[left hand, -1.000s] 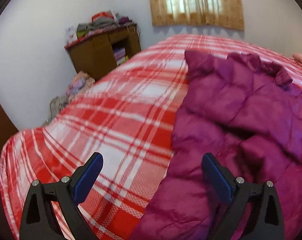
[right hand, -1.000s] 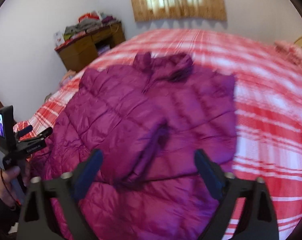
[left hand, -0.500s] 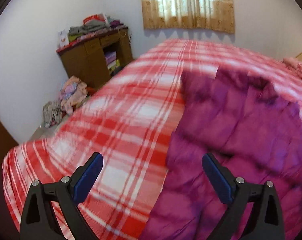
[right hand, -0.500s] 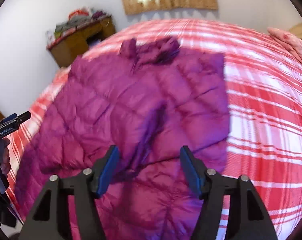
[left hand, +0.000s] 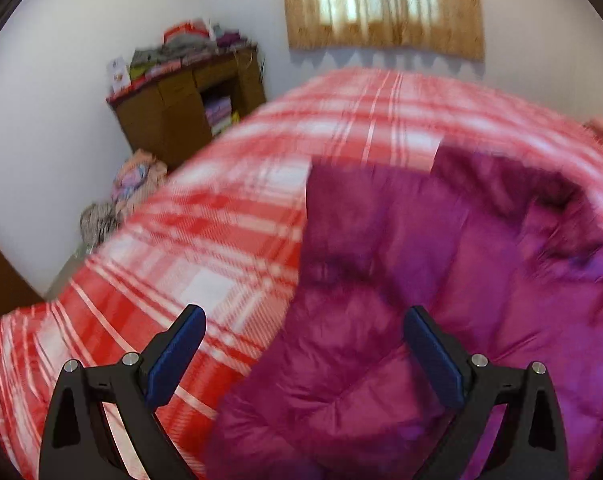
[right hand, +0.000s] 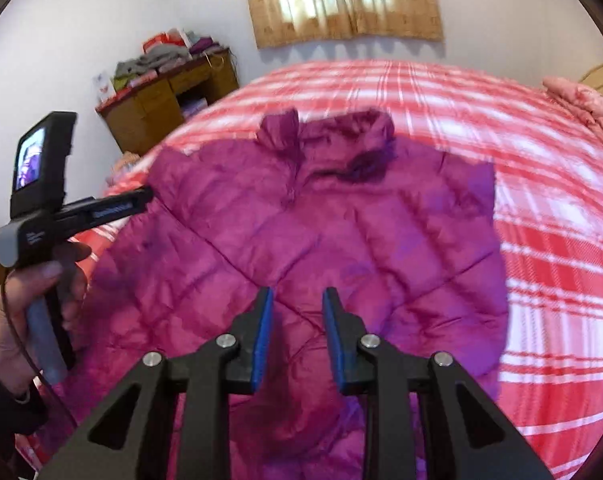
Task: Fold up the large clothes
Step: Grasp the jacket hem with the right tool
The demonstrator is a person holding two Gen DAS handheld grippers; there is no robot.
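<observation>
Left wrist view: your left tongs (left hand: pixel 303 340) stand wide apart with nothing between the blue pads (left hand: pixel 175 360). The magenta puffer jacket (left hand: pixel 441 280) lies on the red-and-white plaid bed cover (left hand: pixel 221 232), filling the right half of the frame. Its lower and right edges are cut off by the frame, and motion blur smears the collar and quilting, so seam detail cannot be read. A wooden cabinet (left hand: pixel 181 116) stacked with folded clothes stands against the far wall; the heap on the floor beside it is too blurred to identify.

Right wrist view: your right tongs (right hand: pixel 297 320) have just been closing. The pads (right hand: pixel 261 340) now stand a narrow gap apart above the jacket (right hand: pixel 321 220), and you cannot tell whether any fabric is pinched. The jacket lies front up, collar toward the curtained window (right hand: pixel 341 0), its hem hidden behind the tongs. Your left hand (right hand: pixel 9 320) holds the other gripper's handle at the left edge; its fingers are out of frame.
</observation>
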